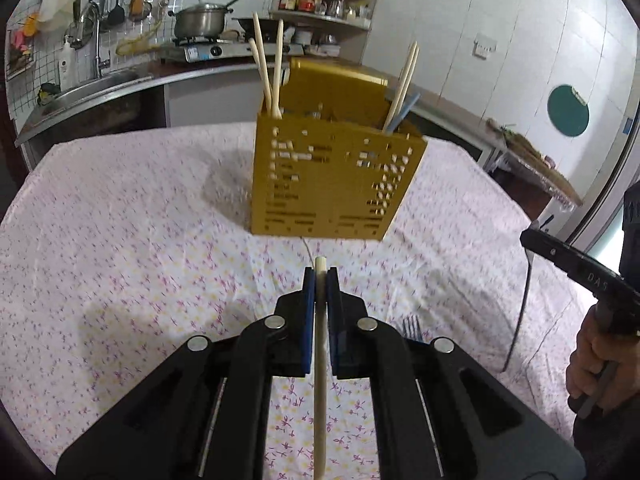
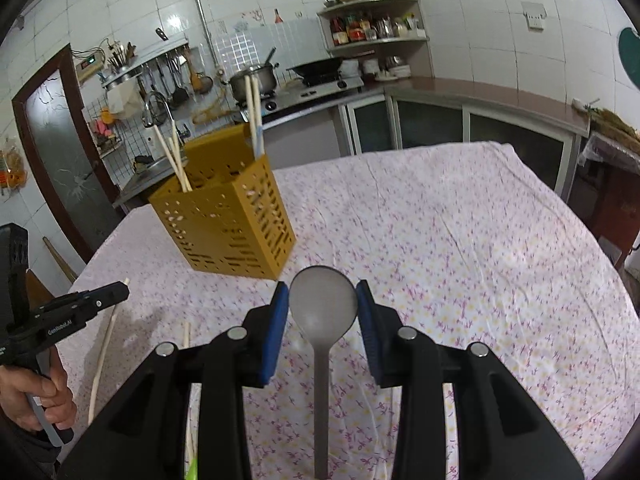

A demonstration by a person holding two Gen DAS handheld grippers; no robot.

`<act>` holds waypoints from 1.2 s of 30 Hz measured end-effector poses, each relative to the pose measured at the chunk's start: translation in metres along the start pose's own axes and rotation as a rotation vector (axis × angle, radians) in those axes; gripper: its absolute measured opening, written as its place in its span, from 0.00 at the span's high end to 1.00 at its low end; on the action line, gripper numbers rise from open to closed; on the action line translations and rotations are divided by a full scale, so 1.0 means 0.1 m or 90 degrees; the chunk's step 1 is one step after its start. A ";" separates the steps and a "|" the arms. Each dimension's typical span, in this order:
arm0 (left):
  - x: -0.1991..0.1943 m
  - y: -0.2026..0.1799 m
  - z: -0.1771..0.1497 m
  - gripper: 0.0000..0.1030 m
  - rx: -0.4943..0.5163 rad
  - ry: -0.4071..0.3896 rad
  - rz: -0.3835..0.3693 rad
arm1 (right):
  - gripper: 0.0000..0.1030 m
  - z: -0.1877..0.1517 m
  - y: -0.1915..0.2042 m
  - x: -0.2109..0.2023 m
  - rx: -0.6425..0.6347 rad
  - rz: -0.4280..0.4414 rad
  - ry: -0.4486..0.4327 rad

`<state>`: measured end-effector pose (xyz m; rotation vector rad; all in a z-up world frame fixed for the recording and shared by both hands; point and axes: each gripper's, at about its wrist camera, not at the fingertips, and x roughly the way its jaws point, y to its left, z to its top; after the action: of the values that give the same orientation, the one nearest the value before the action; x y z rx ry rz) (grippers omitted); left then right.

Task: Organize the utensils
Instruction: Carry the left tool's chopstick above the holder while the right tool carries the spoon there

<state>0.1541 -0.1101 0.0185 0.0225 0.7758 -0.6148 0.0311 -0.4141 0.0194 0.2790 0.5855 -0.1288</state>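
Observation:
A gold perforated utensil holder stands on the table with several chopsticks in it; it also shows in the right wrist view. My left gripper is shut on a pale chopstick and holds it above the cloth in front of the holder. That gripper and the chopstick also show at the left of the right wrist view. My right gripper is shut on a grey metal spoon, its blue pads against the bowl's sides. The right gripper enters the left wrist view from the right.
The table has a white floral cloth. A fork lies behind my left gripper. Loose chopsticks lie on the cloth at the left. A kitchen counter with stove and pot stands behind.

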 end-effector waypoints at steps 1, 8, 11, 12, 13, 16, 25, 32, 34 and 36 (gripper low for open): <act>-0.03 -0.01 0.02 0.96 0.000 -0.007 -0.003 | 0.66 0.01 0.02 -0.02 -0.003 -0.001 -0.003; -0.20 0.02 0.09 0.96 -0.010 -0.051 -0.007 | 0.66 0.09 0.10 -0.12 -0.017 0.007 -0.021; -0.25 0.04 0.10 0.96 -0.015 -0.065 -0.012 | 0.66 0.10 0.14 -0.15 -0.019 0.010 -0.025; -0.24 0.04 0.10 0.96 -0.015 -0.064 -0.011 | 0.66 0.11 0.14 -0.15 -0.020 0.010 -0.026; -0.24 0.05 0.10 0.96 -0.015 -0.062 -0.013 | 0.66 0.11 0.14 -0.15 -0.020 0.011 -0.026; -0.23 0.04 0.09 0.96 -0.014 -0.060 -0.010 | 0.66 0.12 0.14 -0.16 -0.021 0.012 -0.027; -0.38 -0.03 0.20 0.96 -0.005 -0.079 -0.011 | 0.66 0.16 0.16 -0.23 -0.026 0.018 -0.036; -0.60 -0.07 0.40 0.96 0.010 -0.117 -0.008 | 0.66 0.30 0.26 -0.34 -0.042 0.024 -0.058; -0.64 -0.09 0.46 0.96 0.015 -0.126 -0.007 | 0.66 0.35 0.28 -0.35 -0.046 0.026 -0.062; -0.65 -0.09 0.50 0.96 0.019 -0.131 -0.003 | 0.66 0.39 0.31 -0.36 -0.049 0.026 -0.065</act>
<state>0.1462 -0.0960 0.0998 -0.0157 0.5683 -0.6229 0.0280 -0.3940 0.0776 0.2078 0.4821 -0.0797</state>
